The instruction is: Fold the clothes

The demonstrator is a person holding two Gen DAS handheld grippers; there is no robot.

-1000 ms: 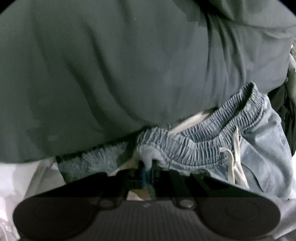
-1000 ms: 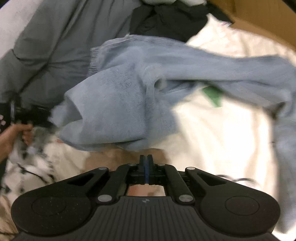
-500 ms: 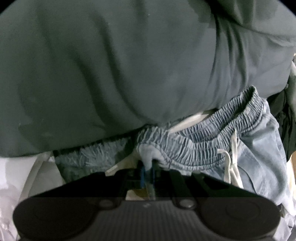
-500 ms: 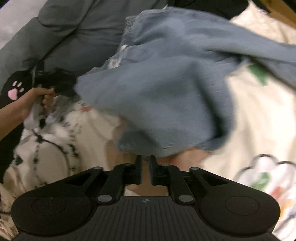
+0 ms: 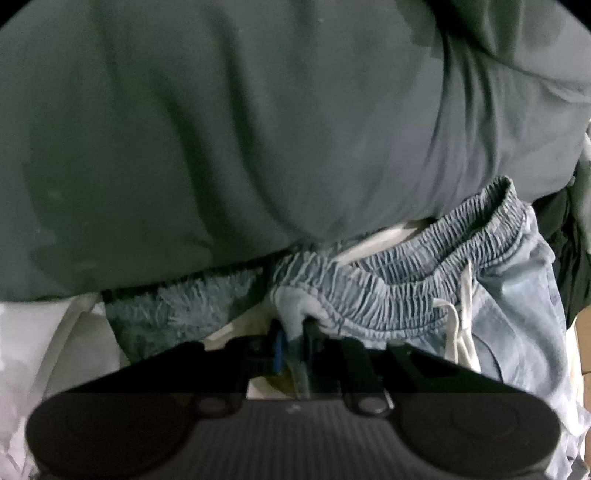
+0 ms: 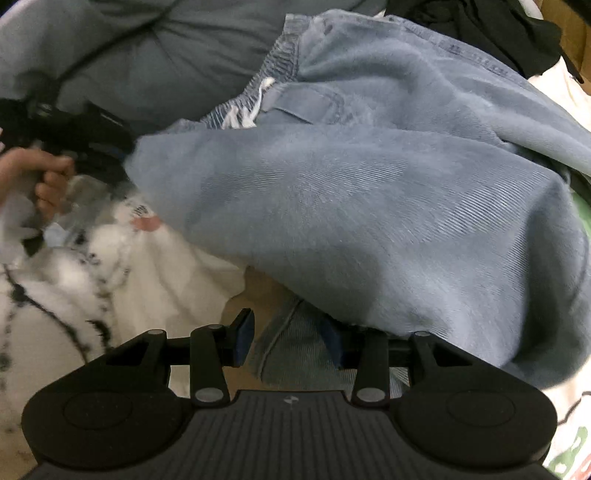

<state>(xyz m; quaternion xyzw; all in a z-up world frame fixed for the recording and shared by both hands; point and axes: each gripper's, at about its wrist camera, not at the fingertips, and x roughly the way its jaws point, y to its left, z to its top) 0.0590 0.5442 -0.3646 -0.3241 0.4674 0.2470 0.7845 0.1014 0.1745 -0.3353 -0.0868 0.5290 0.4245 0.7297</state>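
Blue jeans: spread across the middle of the right wrist view, one leg folded over the rest, blurred. Elastic waistband with white drawstring seen in the left wrist view, just below a large grey garment.

Left gripper: at the waistband's near edge. Jaws easing apart, a fold of the waistband between them and pressed by both pads; clenched on the jeans. Seen from the right wrist view at the jeans' far left edge, carried by a hand.

Right gripper: at the jeans' near edge, below the folded leg. Jaws opening, well apart; a strip of denim between them, the left pad clear of it, the right pad partly covered by cloth; released.

White cloth with black lines: left of the jeans, beneath them. Black garment: beyond the jeans, top right. Cardboard: right of the black garment. Printed white cloth: right of the jeans, near corner.
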